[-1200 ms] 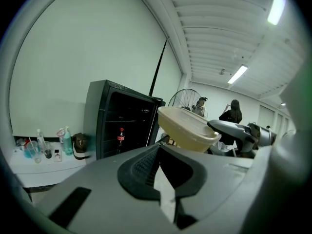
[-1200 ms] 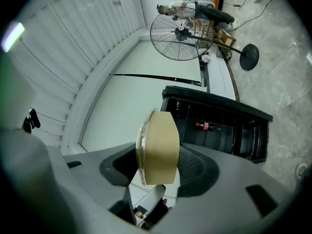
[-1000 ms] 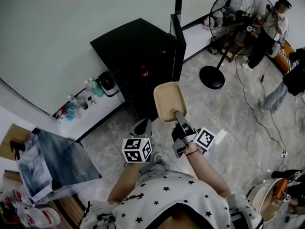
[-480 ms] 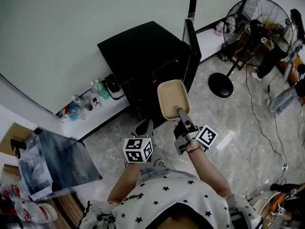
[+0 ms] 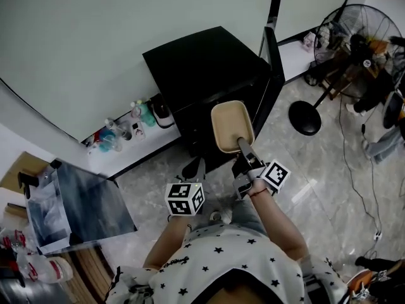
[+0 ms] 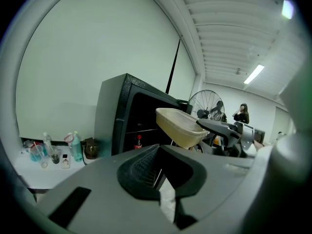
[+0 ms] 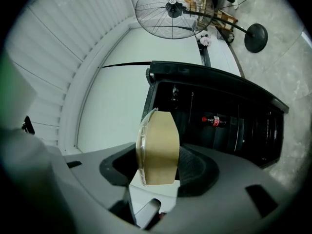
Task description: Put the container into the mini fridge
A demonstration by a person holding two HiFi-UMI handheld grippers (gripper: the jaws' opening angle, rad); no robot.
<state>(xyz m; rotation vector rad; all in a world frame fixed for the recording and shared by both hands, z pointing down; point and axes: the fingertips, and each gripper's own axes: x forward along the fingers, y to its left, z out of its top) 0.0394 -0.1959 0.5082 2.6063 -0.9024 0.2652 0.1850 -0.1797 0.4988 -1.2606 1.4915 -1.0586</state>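
The black mini fridge (image 5: pixel 202 68) stands against the wall, its door (image 5: pixel 271 75) swung open to the right. A beige plastic container (image 5: pixel 231 125) hangs in front of the open front, with my right gripper (image 5: pixel 244 152) shut on its near rim. In the right gripper view the container (image 7: pixel 158 143) stands on edge between the jaws, facing the fridge's dark shelves (image 7: pixel 229 126). My left gripper (image 5: pixel 192 168) hangs lower left of the container, jaws slightly apart and holding nothing. Its view shows the container (image 6: pixel 178 125) in front of the fridge (image 6: pixel 119 116).
A red-capped cola bottle (image 7: pixel 214 120) lies inside the fridge. Several bottles (image 5: pixel 120 135) stand on a low white ledge left of it. A standing fan (image 5: pixel 357 43) and cables are at right. A grey bag-covered box (image 5: pixel 79 204) sits at lower left.
The right gripper has carried the container a little closer to the fridge's open front. The head view has shifted, so the fridge sits further right. The left gripper holds its place.
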